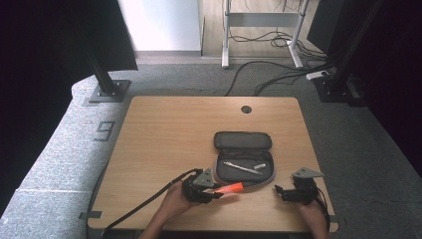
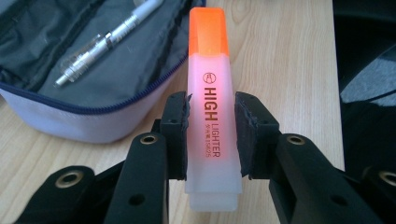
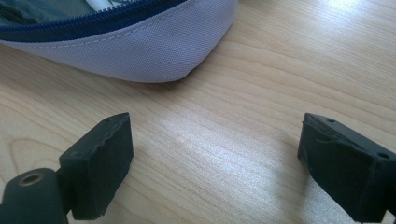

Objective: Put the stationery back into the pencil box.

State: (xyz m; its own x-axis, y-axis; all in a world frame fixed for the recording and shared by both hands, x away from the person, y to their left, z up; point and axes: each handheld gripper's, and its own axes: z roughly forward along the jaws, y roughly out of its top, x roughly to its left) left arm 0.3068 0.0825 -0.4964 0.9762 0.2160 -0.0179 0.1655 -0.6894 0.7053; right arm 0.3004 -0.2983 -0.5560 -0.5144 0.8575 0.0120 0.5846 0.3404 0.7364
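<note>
An orange highlighter (image 2: 211, 116) with an orange cap sits between the pads of my left gripper (image 2: 211, 135), which is shut on its pale body. From above, the highlighter (image 1: 230, 188) points right, just in front of the open grey pencil case (image 1: 244, 159). A silver pen (image 1: 242, 168) lies inside the case, and that pen (image 2: 107, 39) is also in the left gripper view. My right gripper (image 1: 280, 191) rests low near the table's front right, jaws wide apart (image 3: 215, 163) with bare wood between them, a little short of the case's rounded end (image 3: 140, 46).
The wooden table (image 1: 164, 139) has a round cable hole (image 1: 246, 109) at the back. Black stands (image 1: 107, 84) and loose cables (image 1: 268, 74) sit on the floor beyond the table.
</note>
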